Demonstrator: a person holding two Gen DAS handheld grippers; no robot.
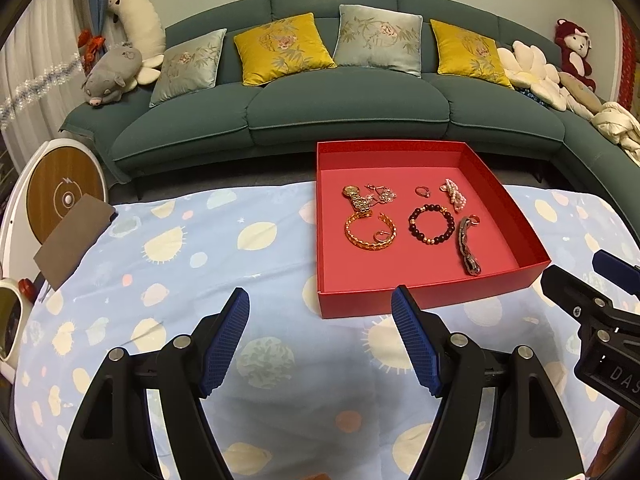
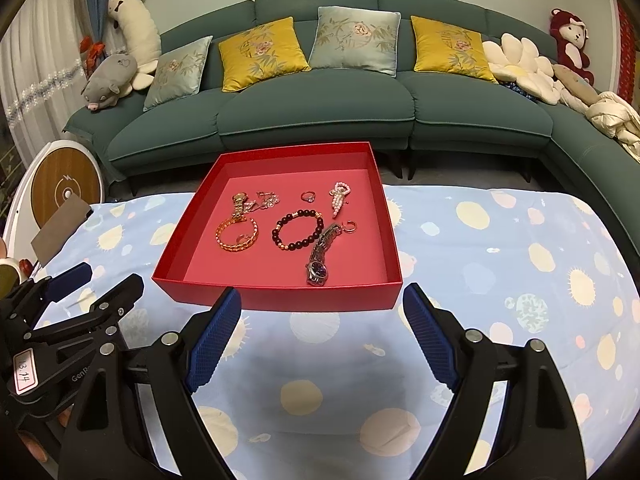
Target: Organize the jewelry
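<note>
Sofa (image 2: 320, 120): green, with cushions and plush toys, behind everything; no part in the job.
Counter (image 2: 500, 264): covered by a pale blue cloth with planet prints; no jewelry lies loose on the cloth in either view.
Red box (image 2: 192, 240): open, shallow, sitting on the cloth just beyond both tools; every piece of jewelry in view lies on its floor.
Left tool (image 1: 320, 312): jaws spread wide, nothing between them, hovering over the cloth just short of the box's near wall.
Right tool (image 2: 322, 310): also spread wide and empty, facing the same near wall, beside the left tool.
Silver watch (image 2: 320, 256): stretched out at the near right of the box floor.
Gold bangle (image 2: 237, 236): near left, a small ring inside its loop, with a gold watch (image 2: 239, 204) touching it behind.
Dark bead bracelet (image 2: 298, 229): centre, lying apart from its neighbours.
Pearl clip (image 2: 339, 197): far right.
Chain (image 2: 266, 200): a small tangle at the back, beside the gold watch.
Rings (image 2: 309, 196): one at the back, one by the silver watch's strap.
Progress: the pieces look gathered and mostly spaced out; the tangle at back left seems the only thing left to separate.
</note>
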